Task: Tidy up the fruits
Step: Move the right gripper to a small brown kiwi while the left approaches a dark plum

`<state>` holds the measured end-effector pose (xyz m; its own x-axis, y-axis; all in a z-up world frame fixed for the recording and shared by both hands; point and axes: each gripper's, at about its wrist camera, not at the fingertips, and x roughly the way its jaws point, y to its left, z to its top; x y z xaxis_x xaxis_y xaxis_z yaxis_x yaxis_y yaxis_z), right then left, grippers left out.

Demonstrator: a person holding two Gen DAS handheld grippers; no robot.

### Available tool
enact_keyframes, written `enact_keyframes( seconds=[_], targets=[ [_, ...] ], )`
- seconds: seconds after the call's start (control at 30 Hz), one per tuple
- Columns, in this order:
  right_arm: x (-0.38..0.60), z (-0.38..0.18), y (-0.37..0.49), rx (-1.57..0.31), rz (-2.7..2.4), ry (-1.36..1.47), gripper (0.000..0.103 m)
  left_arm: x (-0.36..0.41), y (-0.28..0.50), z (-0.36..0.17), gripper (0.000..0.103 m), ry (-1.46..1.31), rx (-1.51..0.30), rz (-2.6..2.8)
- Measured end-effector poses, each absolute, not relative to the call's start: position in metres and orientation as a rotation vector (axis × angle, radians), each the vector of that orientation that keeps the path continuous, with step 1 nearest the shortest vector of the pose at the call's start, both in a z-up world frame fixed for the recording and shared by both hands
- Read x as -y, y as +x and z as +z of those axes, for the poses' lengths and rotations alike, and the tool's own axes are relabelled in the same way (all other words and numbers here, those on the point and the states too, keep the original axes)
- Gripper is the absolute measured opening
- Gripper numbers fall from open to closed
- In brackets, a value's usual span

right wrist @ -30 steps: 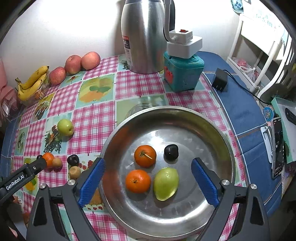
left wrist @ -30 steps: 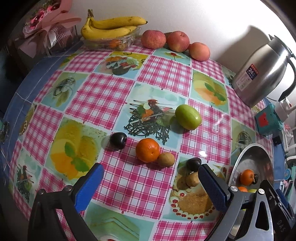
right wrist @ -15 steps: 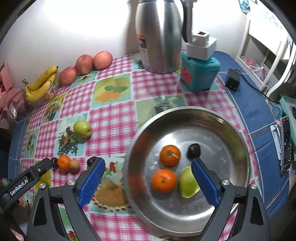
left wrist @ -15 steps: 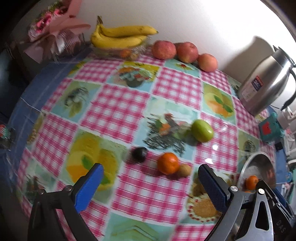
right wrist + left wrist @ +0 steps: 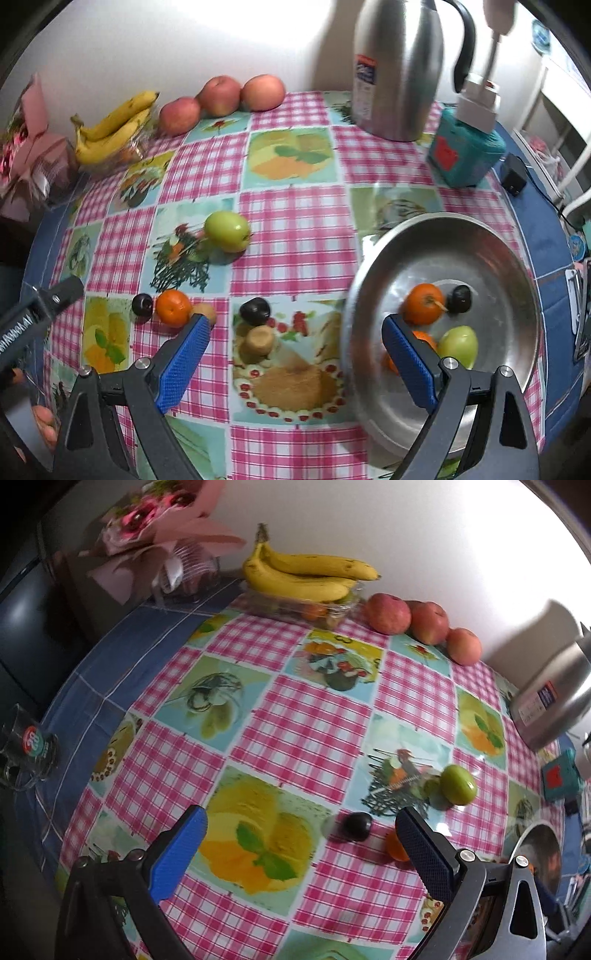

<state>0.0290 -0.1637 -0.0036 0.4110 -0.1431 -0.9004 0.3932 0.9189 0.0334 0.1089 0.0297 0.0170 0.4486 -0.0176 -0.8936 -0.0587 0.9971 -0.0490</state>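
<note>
1. Checked tablecloth point(image 5: 295, 221) bears everything; both my grippers, left gripper point(image 5: 301, 853) and right gripper point(image 5: 295, 358), hang released and empty.
2. Just right of my right gripper, metal bowl point(image 5: 480, 236) holds two oranges, a plum and a green fruit: done.
3. Ahead of it lie dark plum point(image 5: 255, 311), tan fruit point(image 5: 260, 340), orange point(image 5: 173, 308), small plum point(image 5: 142, 305) and, farther, green apple point(image 5: 227, 231): outstanding.

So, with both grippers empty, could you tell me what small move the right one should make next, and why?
Probably lower the open right gripper around the dark plum just ahead of its fingers. It lies loose on the tablecloth, closest to the steel bowl, which already holds fruit.
</note>
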Motion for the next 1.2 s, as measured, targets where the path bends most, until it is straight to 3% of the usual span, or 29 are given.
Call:
enact_keyframes(
  seconds=[0.37,1.2],
  targets=[
    [0.138,-0.021,0.05,-1.135,-0.286,0.249,0.094,-0.053,0.118,0.008,0.103,-0.145,-1.137,0.026],
    [0.143,-0.072,0.059,-1.293,-0.298,0.206,0.094,-0.009,0.145,-0.063,0.103,-0.024,-1.322,-0.094]
  ],
)
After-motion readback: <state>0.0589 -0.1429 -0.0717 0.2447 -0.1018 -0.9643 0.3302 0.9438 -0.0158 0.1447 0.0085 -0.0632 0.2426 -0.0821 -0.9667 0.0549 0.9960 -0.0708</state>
